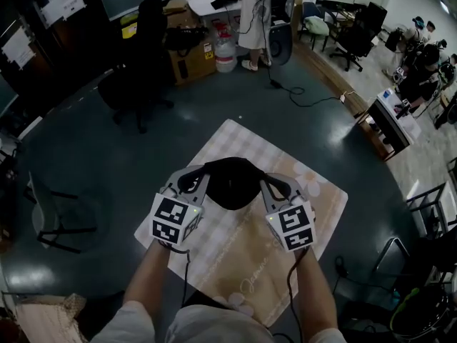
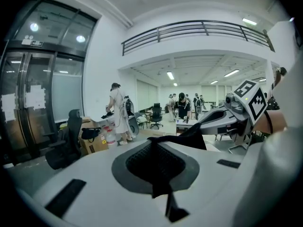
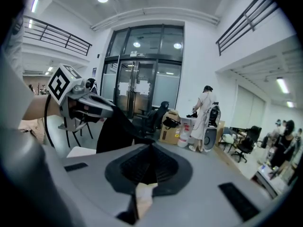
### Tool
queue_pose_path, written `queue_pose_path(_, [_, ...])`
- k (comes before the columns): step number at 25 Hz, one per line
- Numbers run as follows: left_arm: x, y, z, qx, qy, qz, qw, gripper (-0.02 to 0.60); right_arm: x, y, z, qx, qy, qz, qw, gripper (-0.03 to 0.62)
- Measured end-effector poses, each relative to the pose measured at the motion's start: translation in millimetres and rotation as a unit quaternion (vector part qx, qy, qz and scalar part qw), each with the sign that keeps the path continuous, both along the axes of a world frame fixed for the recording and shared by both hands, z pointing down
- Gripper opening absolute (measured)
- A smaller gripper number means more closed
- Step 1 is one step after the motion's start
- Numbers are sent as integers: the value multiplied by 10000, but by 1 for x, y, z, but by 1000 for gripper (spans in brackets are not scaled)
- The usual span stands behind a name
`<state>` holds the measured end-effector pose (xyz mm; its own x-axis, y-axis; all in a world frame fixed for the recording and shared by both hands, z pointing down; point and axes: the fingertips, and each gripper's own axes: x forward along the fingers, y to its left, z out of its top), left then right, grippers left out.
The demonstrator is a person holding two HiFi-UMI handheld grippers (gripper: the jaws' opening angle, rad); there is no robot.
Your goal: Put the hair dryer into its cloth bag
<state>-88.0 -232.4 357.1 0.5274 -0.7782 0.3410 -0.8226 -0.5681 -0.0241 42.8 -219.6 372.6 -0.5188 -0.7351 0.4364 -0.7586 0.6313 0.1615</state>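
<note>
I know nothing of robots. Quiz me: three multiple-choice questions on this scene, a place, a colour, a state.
1. Where is the cloth bag?
A. Held up between the left gripper and right gripper, over the checked cloth.
B. On an office chair.
C. Inside a cardboard box.

2. Its colour?
A. White.
B. Red.
C. Black.

3. The left gripper's jaws are:
A. Wide apart, empty.
B. Shut on bag fabric.
C. Gripping a cable.

1 A: head view shows it strung between them.
2 C: black all over.
3 B: left gripper view shows fabric pinched.
</note>
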Motion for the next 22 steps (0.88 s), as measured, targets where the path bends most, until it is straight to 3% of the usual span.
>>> queue_pose_path(14, [1, 72, 36, -291, -177, -61, 9994, 14, 8, 66, 35, -528, -29, -104, 9985, 20])
queue_pose_path(22, [11, 135, 62, -459, -515, -225, 9974, 14, 20, 122, 63, -816, 27, -104, 9966, 20])
